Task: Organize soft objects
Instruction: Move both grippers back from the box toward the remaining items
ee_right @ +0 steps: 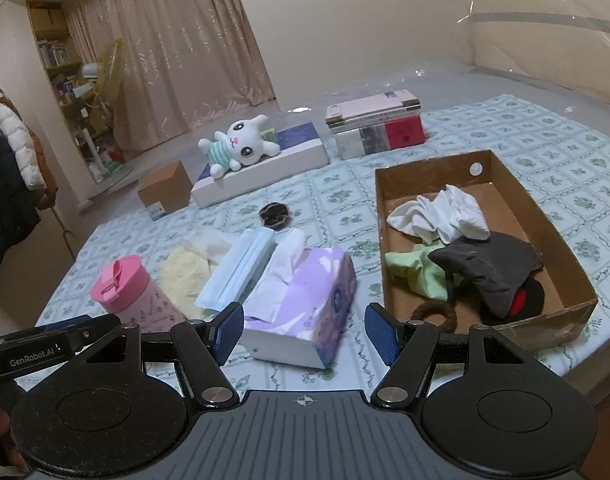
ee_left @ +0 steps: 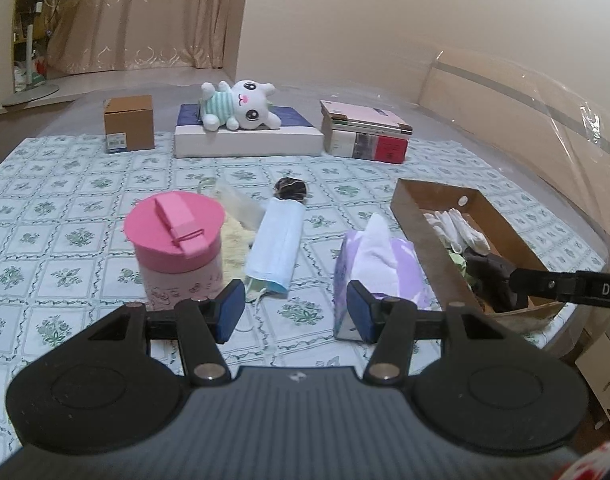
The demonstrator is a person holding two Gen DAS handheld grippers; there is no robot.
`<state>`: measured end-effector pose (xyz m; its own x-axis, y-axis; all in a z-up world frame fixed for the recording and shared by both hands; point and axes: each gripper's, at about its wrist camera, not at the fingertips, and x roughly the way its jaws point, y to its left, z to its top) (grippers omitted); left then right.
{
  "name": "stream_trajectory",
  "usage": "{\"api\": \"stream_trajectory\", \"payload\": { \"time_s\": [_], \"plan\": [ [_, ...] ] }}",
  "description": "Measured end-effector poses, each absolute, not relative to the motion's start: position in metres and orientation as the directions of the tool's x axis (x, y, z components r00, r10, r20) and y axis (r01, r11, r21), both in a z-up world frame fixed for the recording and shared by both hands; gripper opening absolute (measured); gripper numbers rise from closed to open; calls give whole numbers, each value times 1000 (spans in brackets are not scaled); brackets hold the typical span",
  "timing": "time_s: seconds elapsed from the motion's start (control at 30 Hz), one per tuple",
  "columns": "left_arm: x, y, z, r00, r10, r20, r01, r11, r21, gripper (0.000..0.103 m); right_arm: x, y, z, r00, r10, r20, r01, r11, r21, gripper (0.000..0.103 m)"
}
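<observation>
Soft things lie on the patterned bedspread (ee_left: 65, 208): a purple tissue pack (ee_left: 381, 264) (ee_right: 305, 292), a pale blue mask pack (ee_left: 275, 248) (ee_right: 235, 268), a yellow cloth (ee_right: 183, 276), a dark scrunchie (ee_left: 291, 190) (ee_right: 275, 214) and a white plush bunny (ee_left: 241, 106) (ee_right: 237, 146) on a flat white box. The cardboard tray (ee_left: 421, 224) (ee_right: 425, 166) holds a white cloth (ee_right: 445, 216), a green cloth (ee_right: 413, 276), a dark grey cloth (ee_right: 489, 268) and a brown hair tie (ee_right: 433, 312). My left gripper (ee_left: 296, 312) hovers open and empty before the mask pack. My right gripper (ee_right: 305, 330) stands open just short of the tissue pack.
A pink lidded cup (ee_left: 173, 240) (ee_right: 129, 292) stands at the near left. At the back are a small brown carton (ee_left: 129, 124), the flat white box (ee_left: 245, 140) and a stack of books (ee_left: 365, 132). Curtains and shelves lie beyond the bed.
</observation>
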<state>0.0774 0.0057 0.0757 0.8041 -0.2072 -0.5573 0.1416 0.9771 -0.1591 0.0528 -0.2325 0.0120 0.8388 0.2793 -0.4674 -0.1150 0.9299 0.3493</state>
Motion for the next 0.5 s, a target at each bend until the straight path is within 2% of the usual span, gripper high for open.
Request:
{"api": "stream_trajectory", "payload": {
  "time_s": [0.5],
  "plan": [
    [81, 11, 75, 802, -199, -563, 141, 979, -146, 52, 61, -226, 5, 822, 304, -481, -131, 923, 361, 67]
  ]
}}
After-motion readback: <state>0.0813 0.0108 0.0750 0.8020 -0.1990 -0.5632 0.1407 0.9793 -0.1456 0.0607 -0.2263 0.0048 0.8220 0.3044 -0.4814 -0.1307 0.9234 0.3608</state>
